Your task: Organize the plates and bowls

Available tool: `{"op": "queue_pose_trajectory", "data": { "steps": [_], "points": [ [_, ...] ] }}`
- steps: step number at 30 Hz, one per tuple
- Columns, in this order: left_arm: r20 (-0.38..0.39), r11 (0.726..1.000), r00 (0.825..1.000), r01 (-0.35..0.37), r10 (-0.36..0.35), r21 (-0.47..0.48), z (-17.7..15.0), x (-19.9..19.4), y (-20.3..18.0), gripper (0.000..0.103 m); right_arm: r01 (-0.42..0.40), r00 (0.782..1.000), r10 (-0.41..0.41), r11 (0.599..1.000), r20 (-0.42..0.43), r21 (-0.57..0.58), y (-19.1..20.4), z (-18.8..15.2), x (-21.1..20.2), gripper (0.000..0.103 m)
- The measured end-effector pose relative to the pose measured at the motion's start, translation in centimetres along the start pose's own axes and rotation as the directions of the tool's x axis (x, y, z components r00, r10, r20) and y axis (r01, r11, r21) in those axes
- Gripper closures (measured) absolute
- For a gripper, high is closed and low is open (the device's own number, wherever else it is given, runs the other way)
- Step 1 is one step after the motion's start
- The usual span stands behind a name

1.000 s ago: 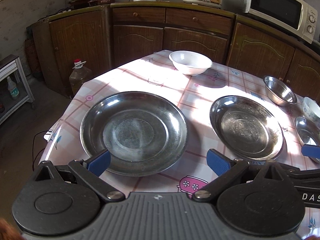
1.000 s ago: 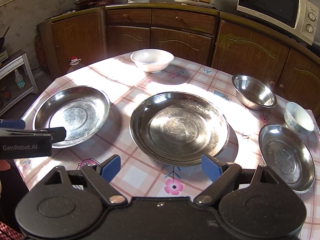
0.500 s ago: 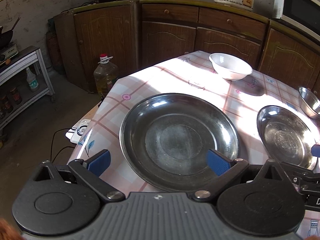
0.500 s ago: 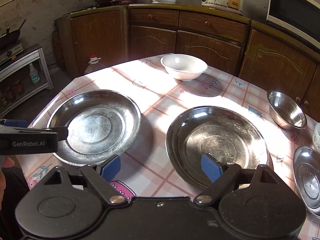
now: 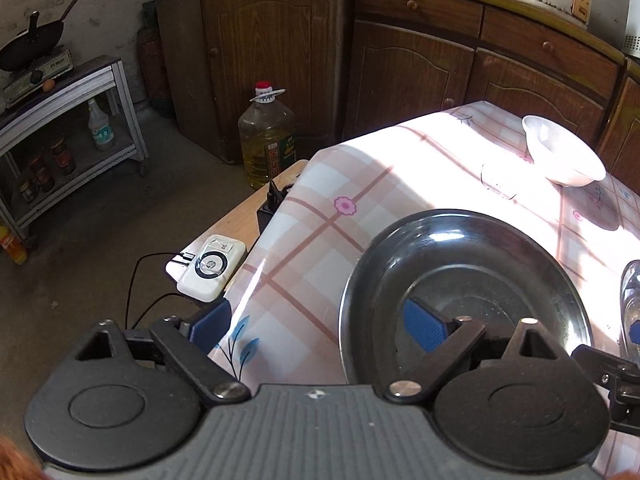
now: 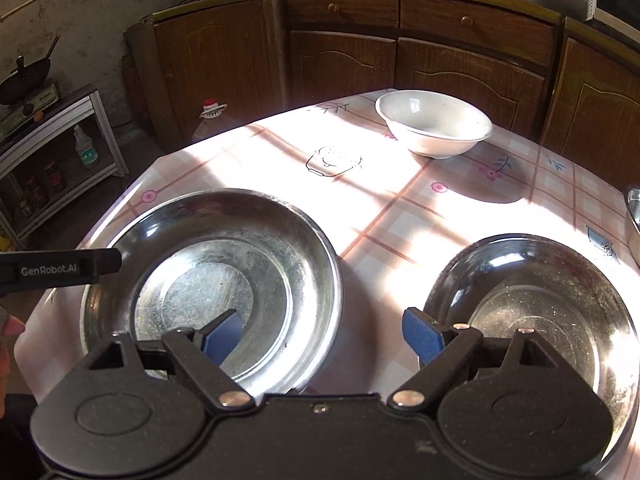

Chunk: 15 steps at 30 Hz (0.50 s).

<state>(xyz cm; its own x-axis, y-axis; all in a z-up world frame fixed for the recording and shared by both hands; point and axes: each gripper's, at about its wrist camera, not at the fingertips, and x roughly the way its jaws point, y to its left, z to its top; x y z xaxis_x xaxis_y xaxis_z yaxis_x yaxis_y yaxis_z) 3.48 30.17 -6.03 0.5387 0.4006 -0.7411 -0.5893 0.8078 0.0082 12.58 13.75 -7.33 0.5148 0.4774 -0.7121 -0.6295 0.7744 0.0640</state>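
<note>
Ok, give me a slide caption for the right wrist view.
Open right gripper hovers between two steel plates, white bowl beyond.

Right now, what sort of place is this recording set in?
Most likely a home kitchen: dark wooden cabinets along the wall, a wok on a side shelf, and a cooking oil jug on the floor.

Cabinets: dark wooden cabinets point(image 6: 416, 60) are ranged from 10 to 2 o'clock | Wall: a stained plaster wall point(image 5: 100, 4) is seen at 10 | Shelf: a white metal shelf unit point(image 5: 60, 120) is set at 9, a wok point(image 5: 32, 40) placed atop | Floor: bare concrete floor point(image 5: 100, 232), oil jug point(image 5: 267, 136) stood at 11 | Light: hard sunlight is thrown across the checked tablecloth point(image 6: 400, 184)
</note>
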Motion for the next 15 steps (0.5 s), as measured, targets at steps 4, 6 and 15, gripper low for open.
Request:
{"op": "queue_pose_trajectory", "data": {
  "steps": [4, 6, 15],
  "points": [
    [-0.019, 1.0, 1.0, 0.019, -0.019, 0.022, -0.1, 1.1, -0.1, 0.033, 0.021, 0.999, -0.021, 1.0, -0.035, 0.001, 0.0, 0.3, 2.1, 0.001],
    [-0.019, 0.999, 0.999, 0.028, -0.027, 0.037, -0.2, 1.3, -0.3, 0.044, 0.01, 0.999, -0.009, 1.0, -0.052, 0.013, -0.3, 0.3, 2.9, 0.001],
    [0.016, 0.991, 0.992, 0.123, -0.124, 0.048, -0.8, 0.9, -0.7, 0.08, -0.034, 0.999, 0.035, 0.999, -0.042, 0.034, -0.3, -0.3, 3.2, 0.07]
  ]
}}
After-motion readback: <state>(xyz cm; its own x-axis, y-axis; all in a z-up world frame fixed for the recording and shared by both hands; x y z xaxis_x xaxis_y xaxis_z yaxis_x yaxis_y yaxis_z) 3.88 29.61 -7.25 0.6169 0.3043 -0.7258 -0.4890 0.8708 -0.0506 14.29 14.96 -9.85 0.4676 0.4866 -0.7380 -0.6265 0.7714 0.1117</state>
